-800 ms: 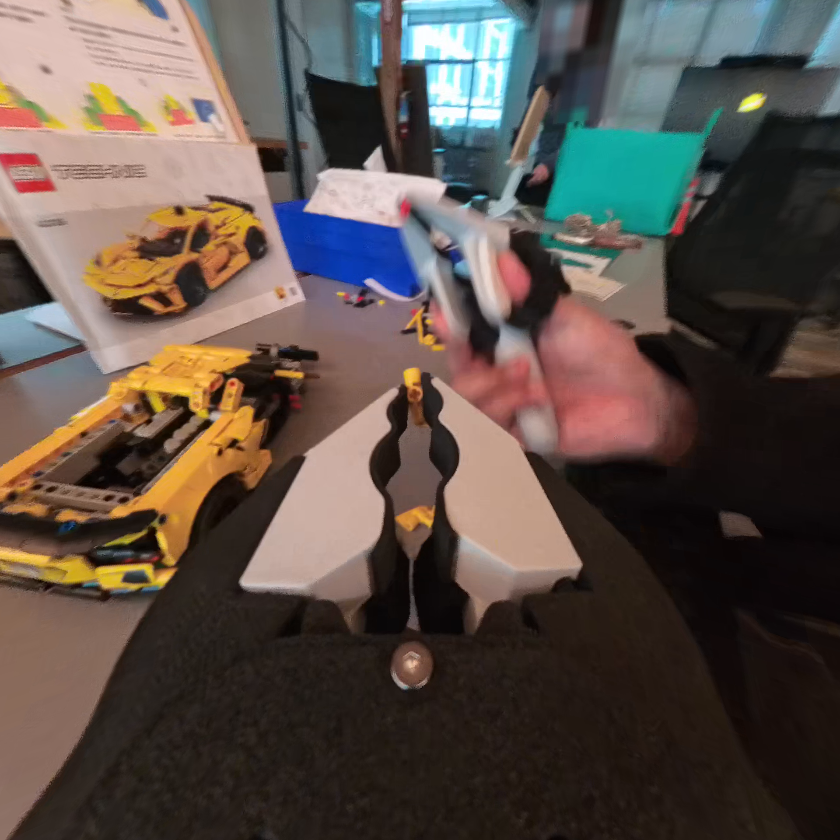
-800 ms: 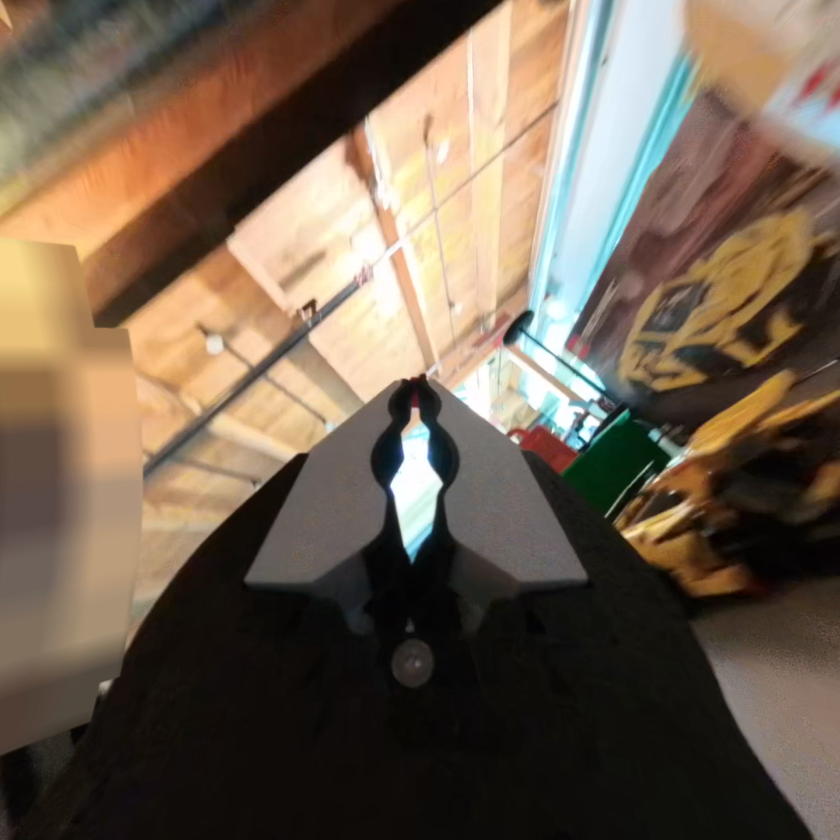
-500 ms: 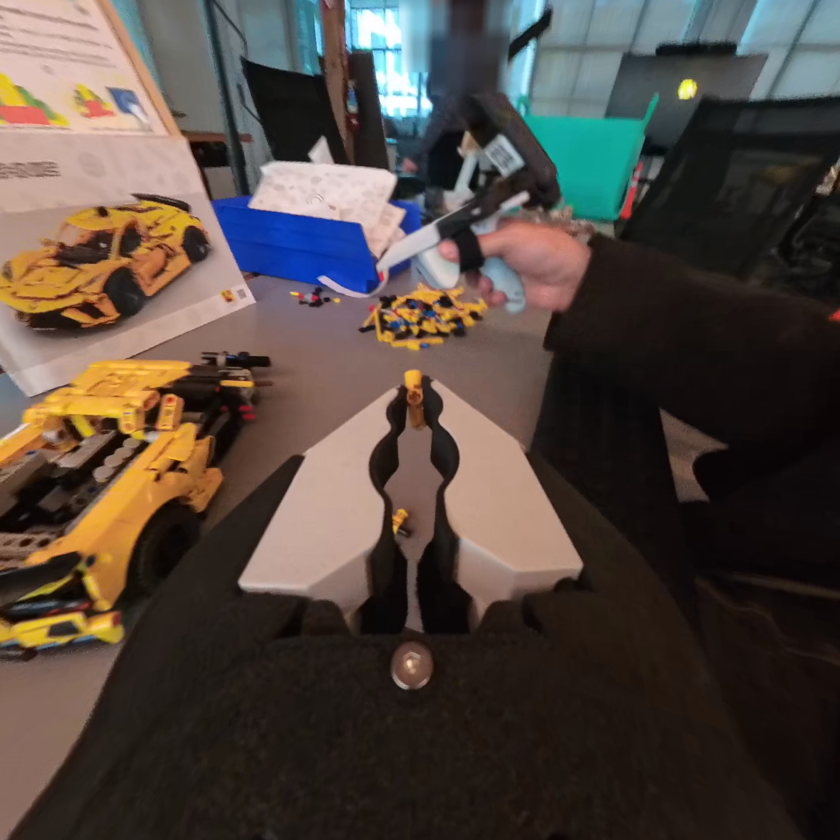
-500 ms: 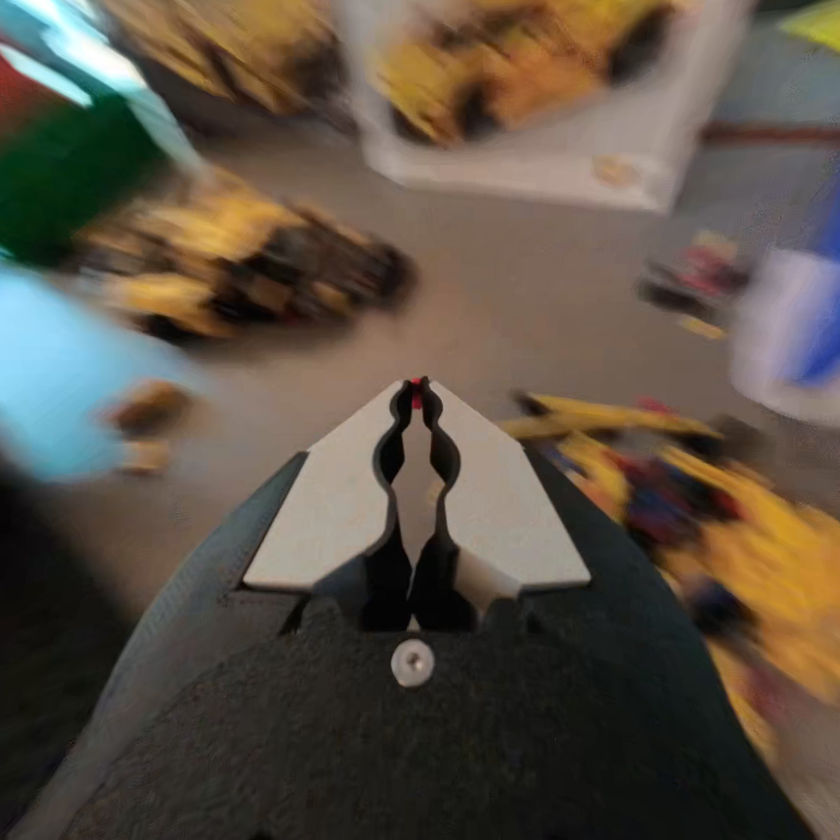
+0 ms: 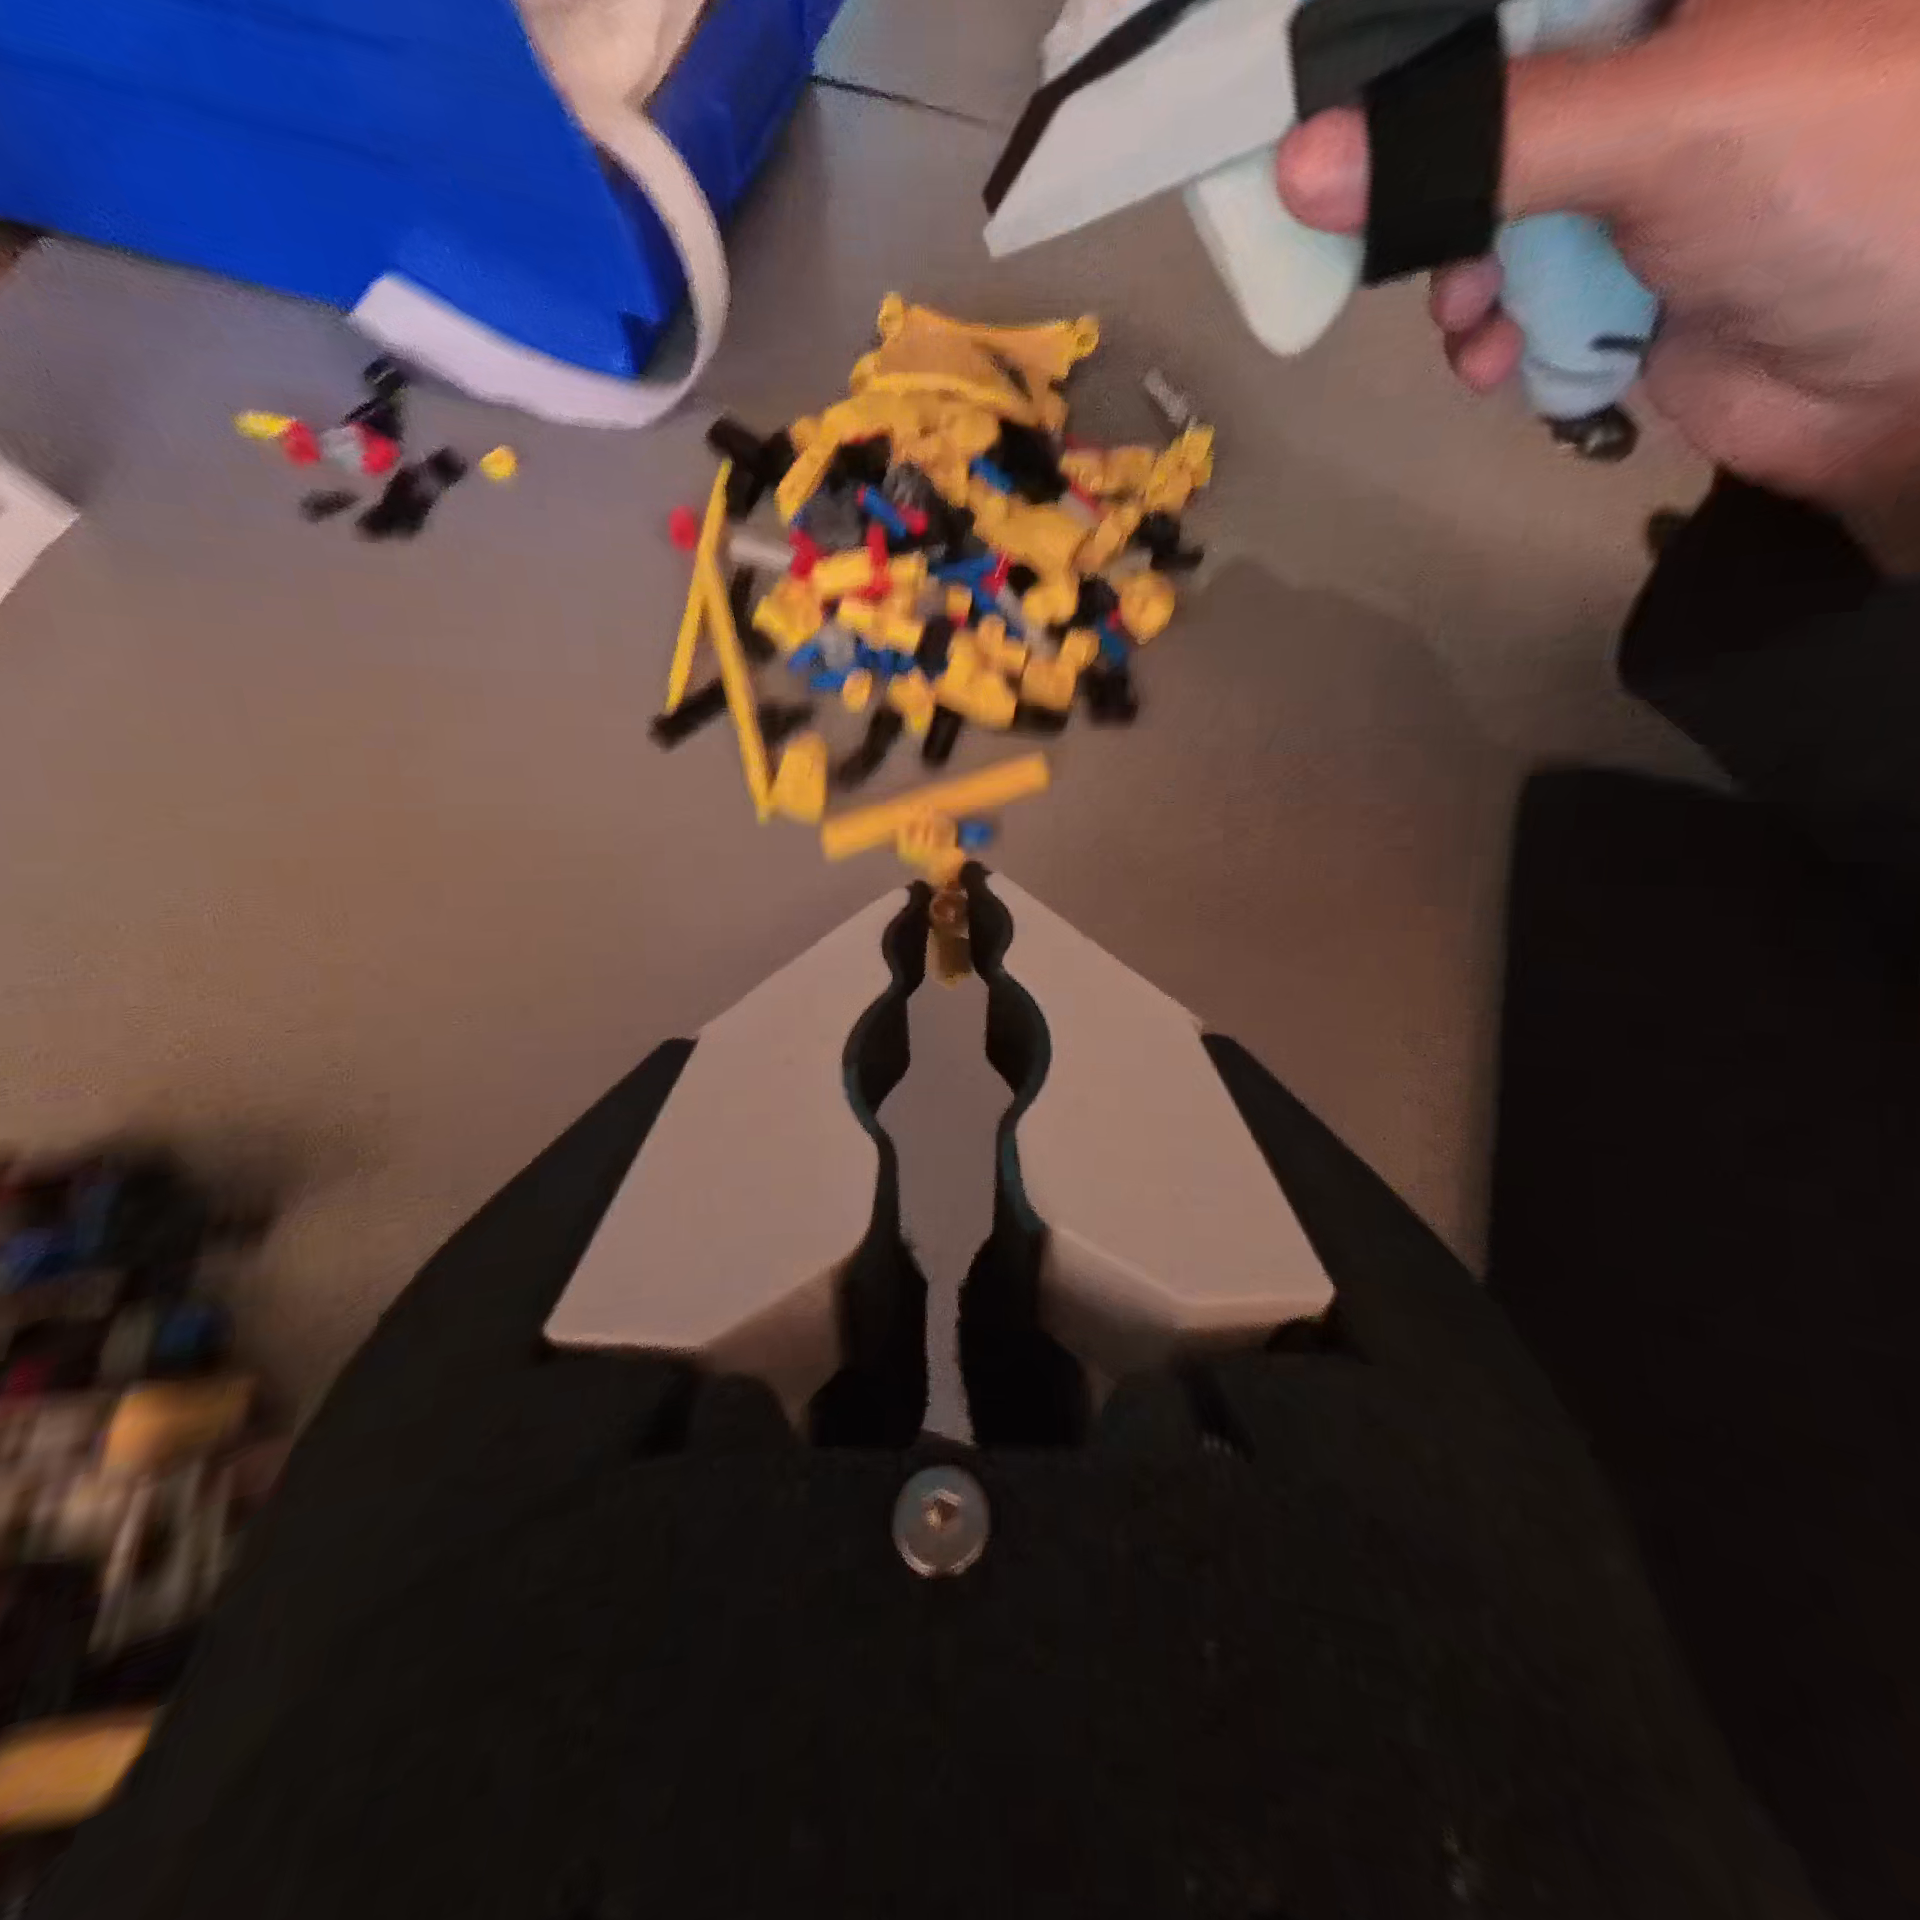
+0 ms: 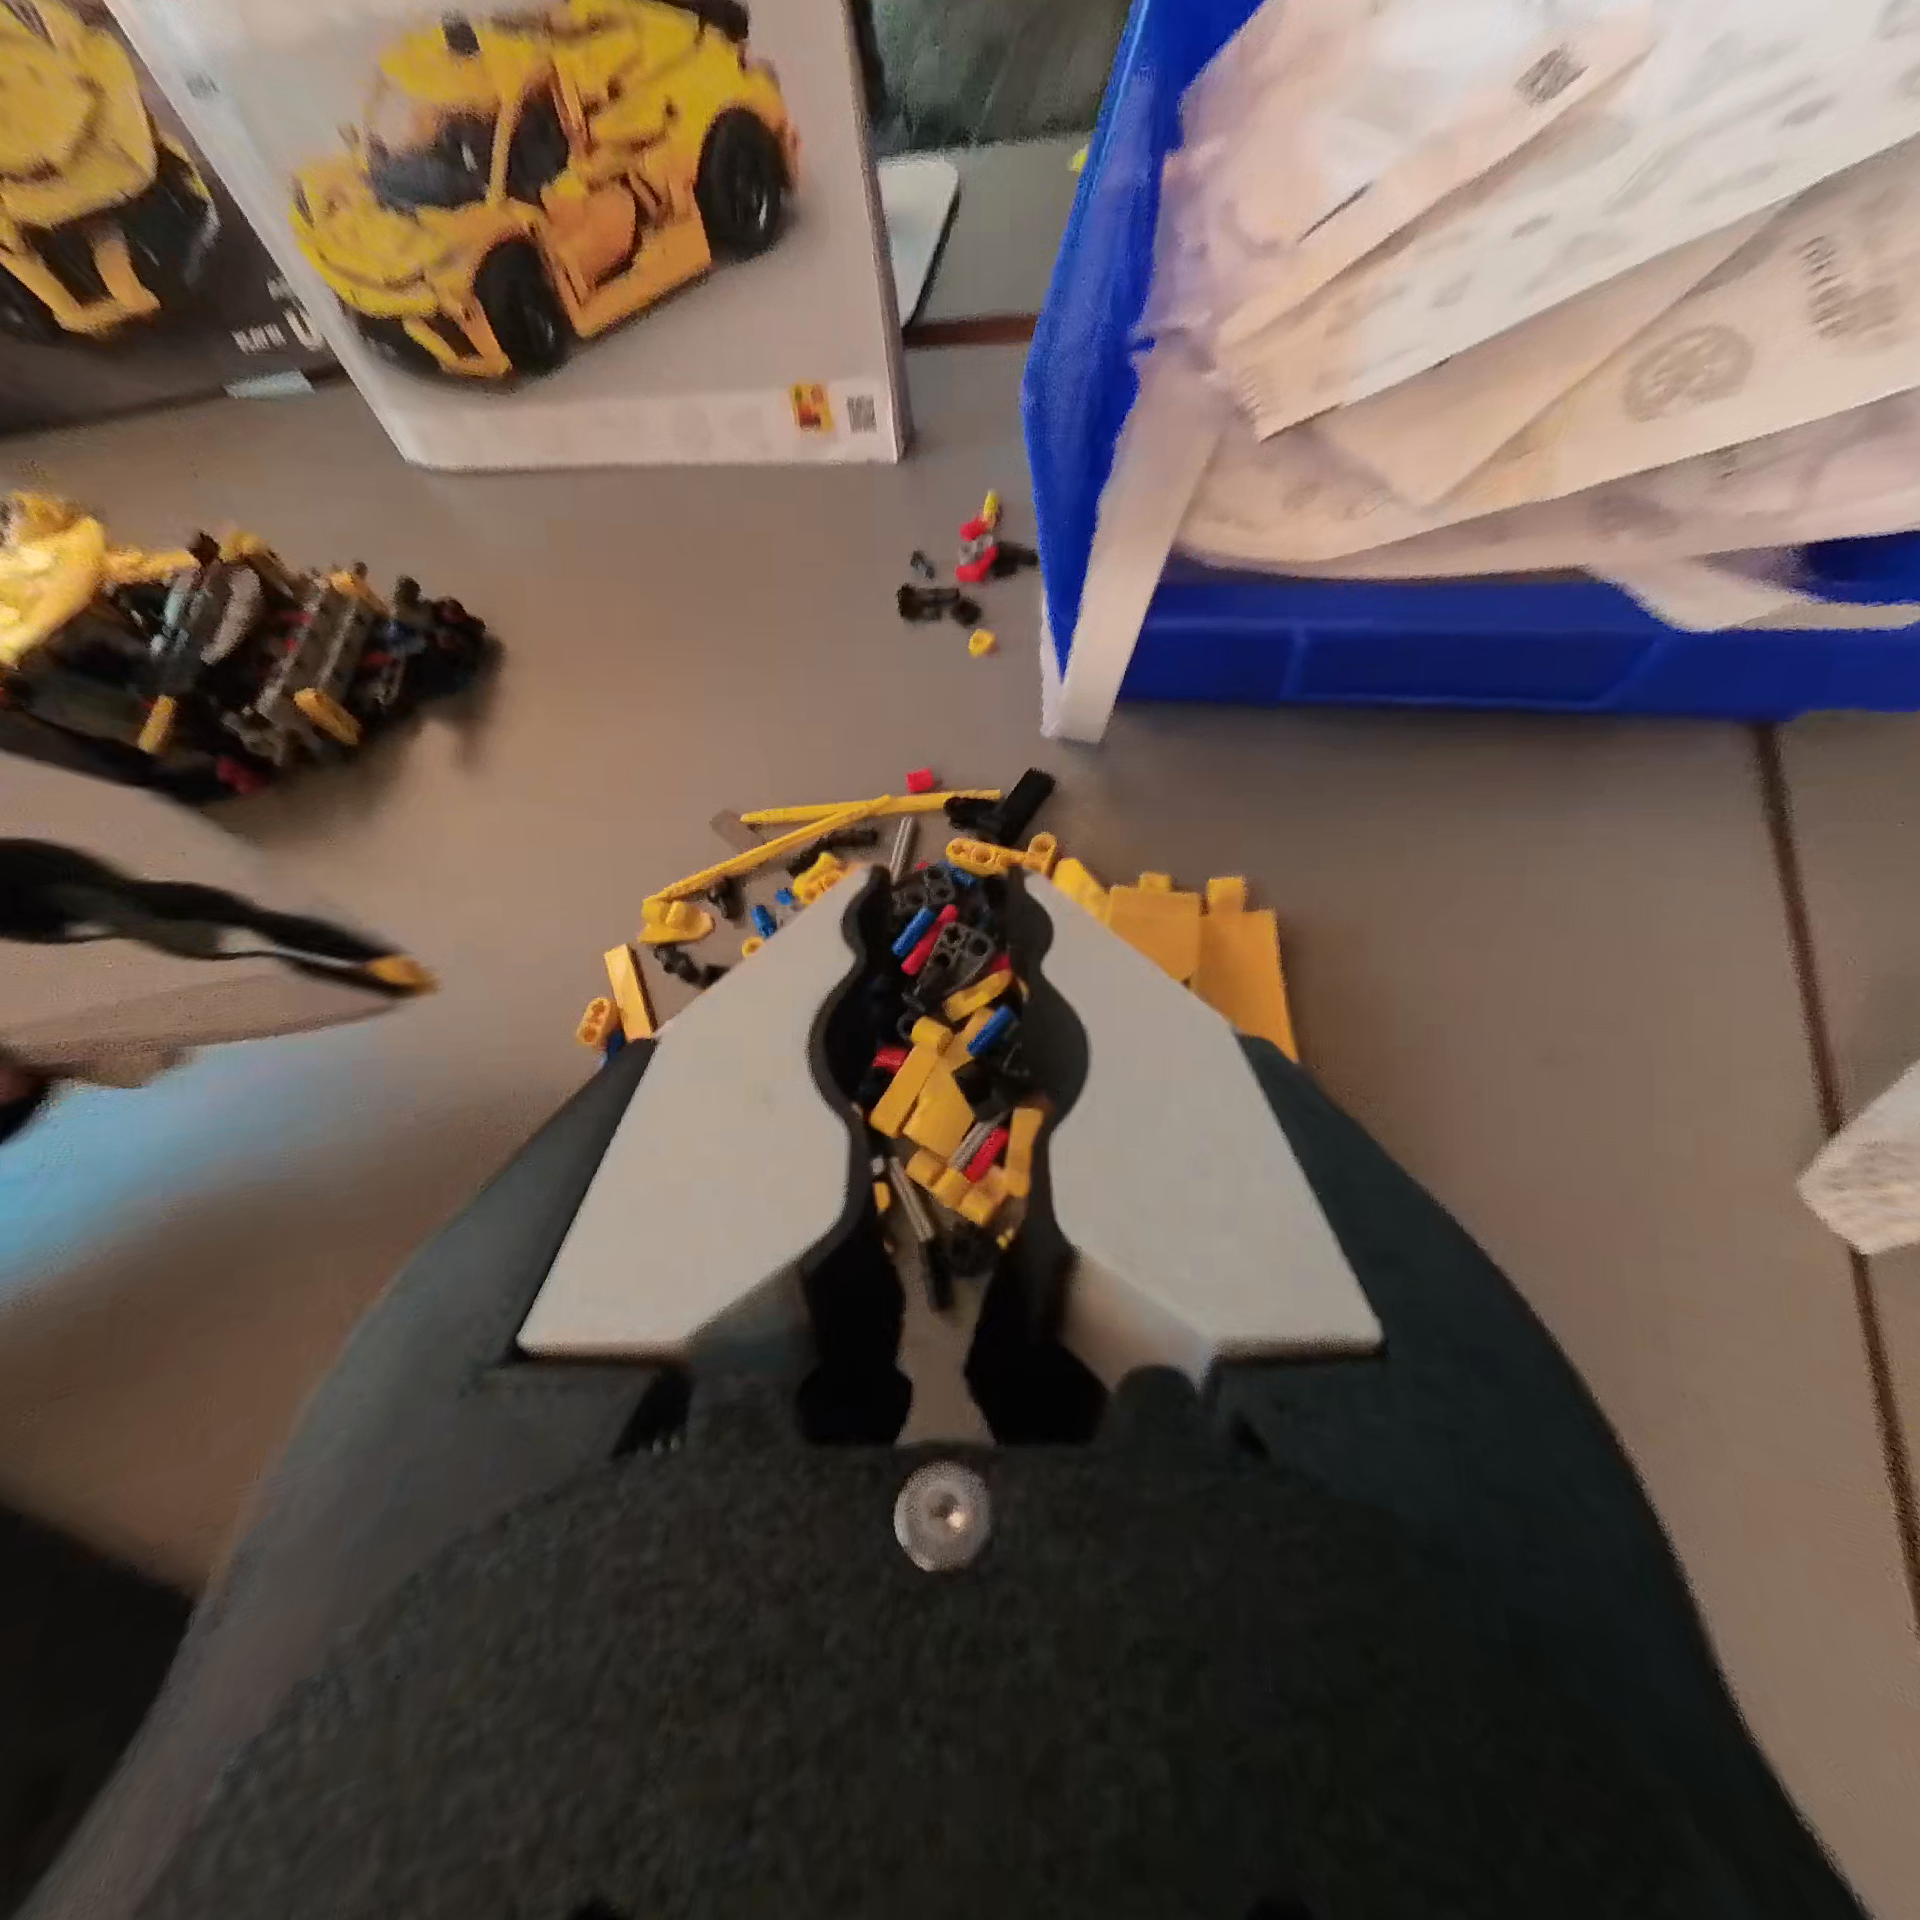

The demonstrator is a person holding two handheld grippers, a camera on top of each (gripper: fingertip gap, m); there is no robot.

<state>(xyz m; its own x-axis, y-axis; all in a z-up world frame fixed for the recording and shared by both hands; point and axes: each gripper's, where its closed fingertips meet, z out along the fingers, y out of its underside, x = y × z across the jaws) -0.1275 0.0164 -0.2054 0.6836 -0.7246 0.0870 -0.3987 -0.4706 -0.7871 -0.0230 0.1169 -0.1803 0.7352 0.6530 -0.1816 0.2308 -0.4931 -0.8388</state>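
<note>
My left gripper (image 5: 945, 909) is shut on a small yellow pin piece (image 5: 948, 935) and is held just short of a pile of loose yellow, black, blue and red bricks (image 5: 956, 551) on the grey table. My right gripper (image 6: 948, 891) is partly open and empty, right over the same pile (image 6: 951, 1049), which shows between its fingers. In the left wrist view the right gripper (image 5: 1132, 135) is held by a hand at the top right. In the right wrist view the left gripper (image 6: 260, 935) comes in from the left with its yellow piece (image 6: 400, 971).
A blue bin (image 6: 1351, 649) holding paper sheets (image 6: 1558, 260) stands behind the pile. A box with a yellow car picture (image 6: 582, 229) stands at the back left. A partly built yellow and black car (image 6: 208, 644) sits left. A few small pieces (image 6: 966, 582) lie by the bin.
Both grippers have swung down toward the brick pile. My right gripper, which was shut on a small red piece, has opened, and the piece is gone from its tips. My left gripper keeps its yellow piece.
</note>
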